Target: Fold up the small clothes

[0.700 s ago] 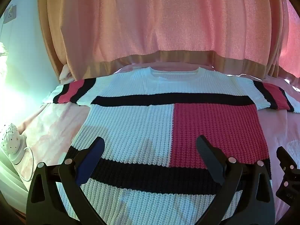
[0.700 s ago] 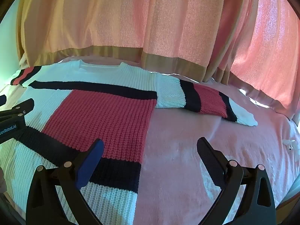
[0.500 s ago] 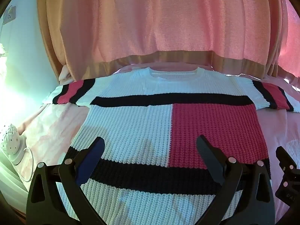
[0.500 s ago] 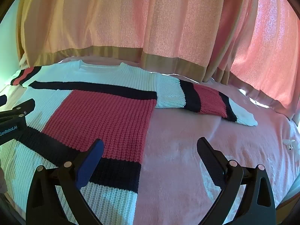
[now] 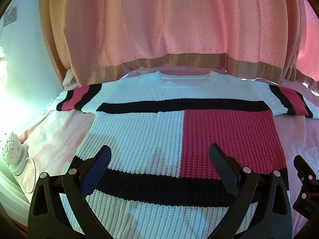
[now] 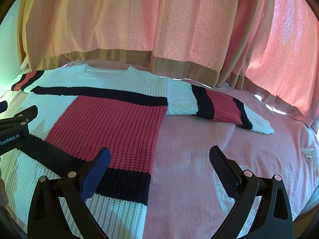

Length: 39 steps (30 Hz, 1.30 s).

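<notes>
A knit sweater (image 5: 159, 127) in white, red and black blocks lies flat and spread out on a pink bed, collar at the far side, both sleeves stretched sideways. My left gripper (image 5: 159, 155) is open and empty, hovering above the sweater's lower middle. My right gripper (image 6: 159, 157) is open and empty, above the sweater's (image 6: 111, 123) lower right edge, straddling the hem side and the bare bedcover. The right sleeve (image 6: 217, 107) lies out to the right. The left gripper shows at the left edge of the right wrist view (image 6: 14, 127).
The pink bedcover (image 6: 219, 159) surrounds the sweater. Pink and tan curtains (image 5: 169, 29) hang along the far side of the bed. A white dotted lamp (image 5: 12, 151) with a cord stands at the left bed edge. A small white object (image 6: 308, 152) lies at the far right.
Both grippers have shifted very slightly; the view has barely changed. Both stay open and empty.
</notes>
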### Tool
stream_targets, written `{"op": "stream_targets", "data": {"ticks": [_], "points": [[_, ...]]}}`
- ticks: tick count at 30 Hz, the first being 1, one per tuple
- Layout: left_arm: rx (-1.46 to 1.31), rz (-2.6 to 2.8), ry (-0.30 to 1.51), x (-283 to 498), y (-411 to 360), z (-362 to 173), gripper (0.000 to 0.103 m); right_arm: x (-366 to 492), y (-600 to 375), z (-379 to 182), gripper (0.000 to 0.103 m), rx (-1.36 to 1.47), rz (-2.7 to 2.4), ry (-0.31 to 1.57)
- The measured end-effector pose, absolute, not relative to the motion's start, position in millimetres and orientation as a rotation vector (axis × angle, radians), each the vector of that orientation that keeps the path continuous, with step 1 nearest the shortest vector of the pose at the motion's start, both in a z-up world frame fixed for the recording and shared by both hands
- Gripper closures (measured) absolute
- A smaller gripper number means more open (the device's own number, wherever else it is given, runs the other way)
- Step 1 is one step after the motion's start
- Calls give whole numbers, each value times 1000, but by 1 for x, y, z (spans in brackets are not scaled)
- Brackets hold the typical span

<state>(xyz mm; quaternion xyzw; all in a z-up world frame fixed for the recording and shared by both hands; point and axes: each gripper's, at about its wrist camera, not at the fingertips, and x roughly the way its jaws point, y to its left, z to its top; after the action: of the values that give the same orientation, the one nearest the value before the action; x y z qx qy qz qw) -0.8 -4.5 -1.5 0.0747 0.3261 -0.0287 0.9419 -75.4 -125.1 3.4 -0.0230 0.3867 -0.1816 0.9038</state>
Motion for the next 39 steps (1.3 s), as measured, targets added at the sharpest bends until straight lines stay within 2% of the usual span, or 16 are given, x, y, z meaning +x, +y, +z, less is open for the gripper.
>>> {"op": "stream_targets", "data": {"ticks": [39], "points": [[145,-58,621,-1,-2,1,7,-73,-127,5,5,-50,-367,798]]}}
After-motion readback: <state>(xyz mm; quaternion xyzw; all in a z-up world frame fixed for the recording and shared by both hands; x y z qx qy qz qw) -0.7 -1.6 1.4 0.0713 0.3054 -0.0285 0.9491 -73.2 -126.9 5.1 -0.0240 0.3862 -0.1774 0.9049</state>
